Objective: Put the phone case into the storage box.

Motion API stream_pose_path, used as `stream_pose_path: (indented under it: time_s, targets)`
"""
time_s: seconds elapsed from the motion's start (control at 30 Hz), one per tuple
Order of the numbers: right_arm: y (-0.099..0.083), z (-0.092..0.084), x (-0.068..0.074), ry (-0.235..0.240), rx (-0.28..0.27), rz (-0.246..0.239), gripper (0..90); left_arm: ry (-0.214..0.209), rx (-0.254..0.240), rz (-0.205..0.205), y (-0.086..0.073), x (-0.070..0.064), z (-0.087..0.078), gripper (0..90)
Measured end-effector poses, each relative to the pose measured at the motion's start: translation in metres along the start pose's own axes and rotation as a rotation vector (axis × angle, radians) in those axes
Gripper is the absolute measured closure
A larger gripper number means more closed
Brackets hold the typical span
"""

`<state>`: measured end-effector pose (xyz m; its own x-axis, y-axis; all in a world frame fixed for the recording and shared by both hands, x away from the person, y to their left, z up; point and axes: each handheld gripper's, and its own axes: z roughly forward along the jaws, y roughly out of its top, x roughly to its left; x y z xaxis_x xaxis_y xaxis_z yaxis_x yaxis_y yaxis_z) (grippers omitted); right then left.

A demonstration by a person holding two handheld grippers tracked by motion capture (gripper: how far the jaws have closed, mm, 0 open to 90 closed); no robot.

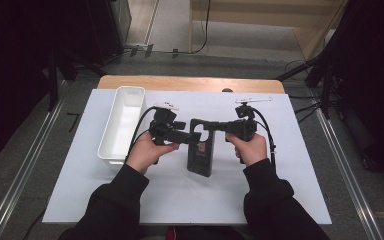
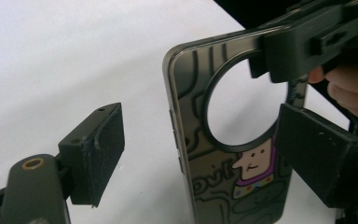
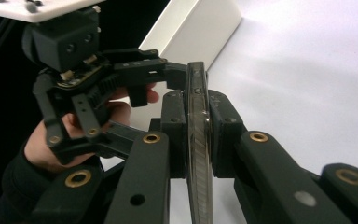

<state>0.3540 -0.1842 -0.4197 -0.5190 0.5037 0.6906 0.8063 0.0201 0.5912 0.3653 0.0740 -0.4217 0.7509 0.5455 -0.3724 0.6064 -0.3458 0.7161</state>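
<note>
Your R gripper (image 3: 196, 135) is clamped flat on the phone case (image 1: 200, 150), pads on both faces near its top end, by the round camera cutout. Case is held up edge-on over the mat (image 1: 280, 190), just right of the white bin (image 1: 122, 122), long axis running from you outward. Your L gripper (image 2: 191, 140) is wide, not gripping yet: case sits between the jaws, nearer the right pad, left pad well clear. L hand is the free one; center it before closing.
</note>
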Motion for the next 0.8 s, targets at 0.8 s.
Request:
stream_pose_path:
  time_s: [0.8]
  targets:
    - [-0.0013,0.0006,0.0060,0.013,-0.010,-0.016,77.2,0.001,-0.049,-0.029,-0.0025,0.0027,0.0034,49.2]
